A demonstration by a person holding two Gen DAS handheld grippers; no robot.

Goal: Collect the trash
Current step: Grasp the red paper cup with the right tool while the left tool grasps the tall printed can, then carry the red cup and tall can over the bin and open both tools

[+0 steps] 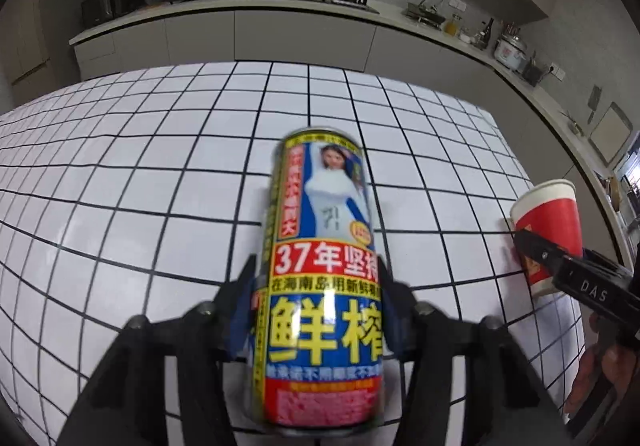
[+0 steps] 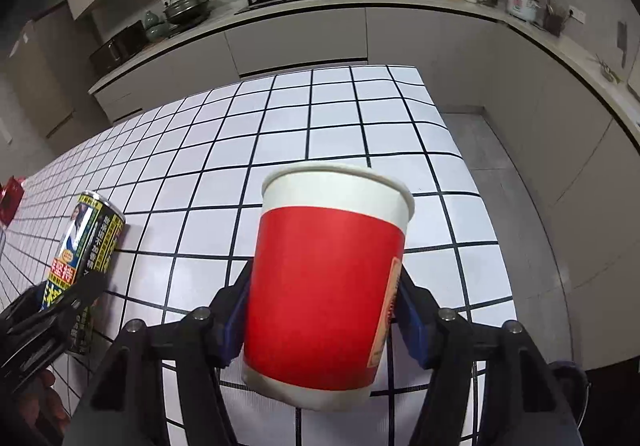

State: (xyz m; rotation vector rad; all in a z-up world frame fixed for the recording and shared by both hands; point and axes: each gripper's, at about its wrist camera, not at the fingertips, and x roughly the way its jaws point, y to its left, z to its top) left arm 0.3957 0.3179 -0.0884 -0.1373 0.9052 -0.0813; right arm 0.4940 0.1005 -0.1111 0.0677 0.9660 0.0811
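Observation:
My left gripper (image 1: 316, 286) is shut on a tall drink can (image 1: 320, 266) with a yellow, blue and red label, held upright above the white tiled table (image 1: 140, 185). The can also shows at the left of the right wrist view (image 2: 86, 246). My right gripper (image 2: 324, 294) is shut on a red and white paper cup (image 2: 324, 278), held upright above the table (image 2: 340, 125). The cup and the right gripper's finger show at the right edge of the left wrist view (image 1: 548, 230).
A kitchen counter (image 1: 280, 11) runs along the back and right, with a stove, pots, a wok, a sink and a rice cooker (image 2: 520, 1). A small red object (image 2: 10, 197) lies at the table's far left. Grey floor (image 2: 500, 173) lies right of the table.

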